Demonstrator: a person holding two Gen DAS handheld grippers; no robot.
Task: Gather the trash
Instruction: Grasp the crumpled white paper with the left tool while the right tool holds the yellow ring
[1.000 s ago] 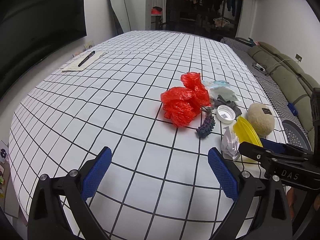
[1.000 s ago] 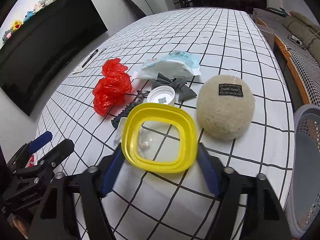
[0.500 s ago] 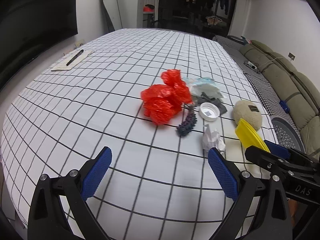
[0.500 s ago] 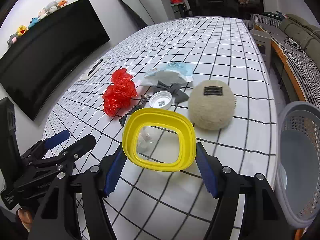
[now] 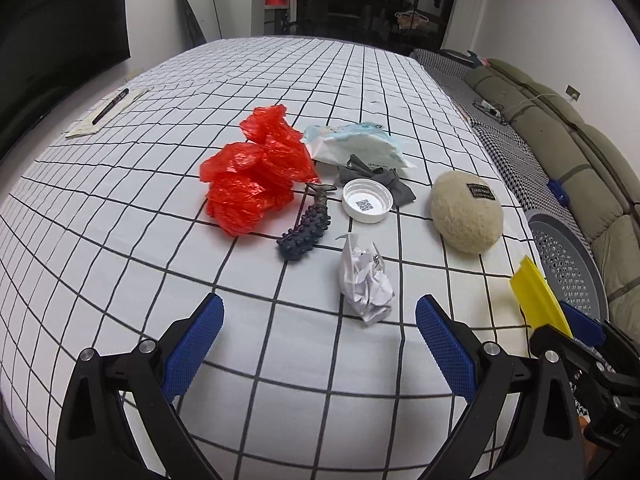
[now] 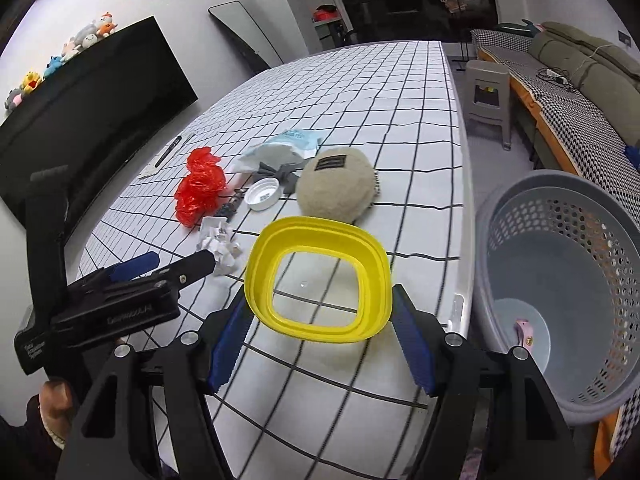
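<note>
Our right tool grips the yellow square plastic lid ring above the checked surface; the grey perforated plastic basket lies at three o'clock. Our left tool is wide open, empty, the crumpled white paper ball just ahead at one o'clock.

We count one crumpled red plastic bag, one crumpled white paper ball, one white round cap, one yellow square plastic lid, one beige fuzzy pouch, one grey perforated basket, two blue-padded grippers.
</note>
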